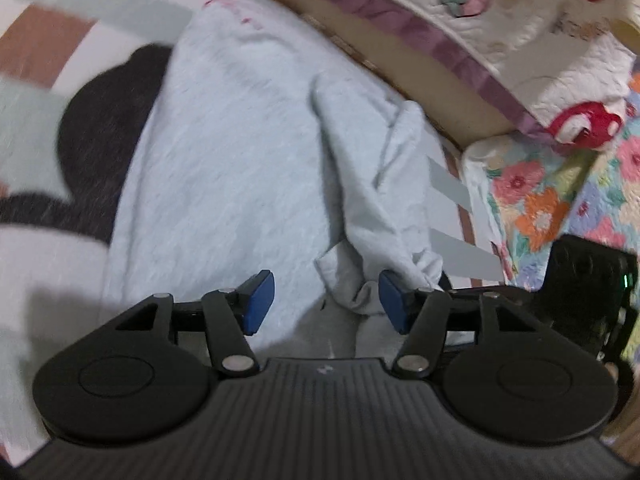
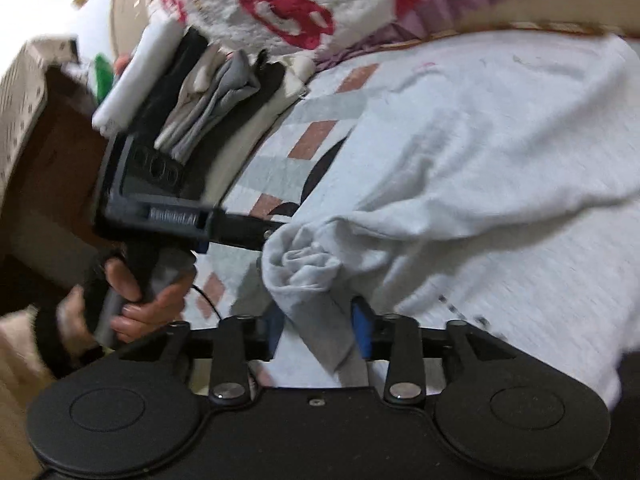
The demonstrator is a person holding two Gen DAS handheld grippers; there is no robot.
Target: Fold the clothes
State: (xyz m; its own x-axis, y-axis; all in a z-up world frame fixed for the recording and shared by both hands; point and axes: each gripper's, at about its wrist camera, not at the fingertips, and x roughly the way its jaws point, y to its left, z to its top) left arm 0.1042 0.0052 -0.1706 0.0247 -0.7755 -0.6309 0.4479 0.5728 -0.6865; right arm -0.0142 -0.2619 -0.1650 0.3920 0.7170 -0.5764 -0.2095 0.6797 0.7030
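Note:
A light grey sweatshirt (image 1: 224,168) lies spread on a patterned bed cover; it also shows in the right wrist view (image 2: 480,152). Its sleeve (image 1: 368,184) is folded over the body, with the bunched cuff (image 1: 360,292) lying between the blue pads of my left gripper (image 1: 326,304), whose jaws stand wide apart. My right gripper (image 2: 318,332) has its blue pads close on either side of the bunched cuff (image 2: 308,276). The left gripper's body and the hand holding it (image 2: 152,296) show at the left of the right wrist view.
The bed cover (image 1: 52,60) has brown, grey-green and black patches. A quilt with red and strawberry prints (image 1: 500,20) lies along the far side, and a floral quilt (image 1: 560,184) lies at the right. A stack of folded clothes (image 2: 208,96) sits at the upper left.

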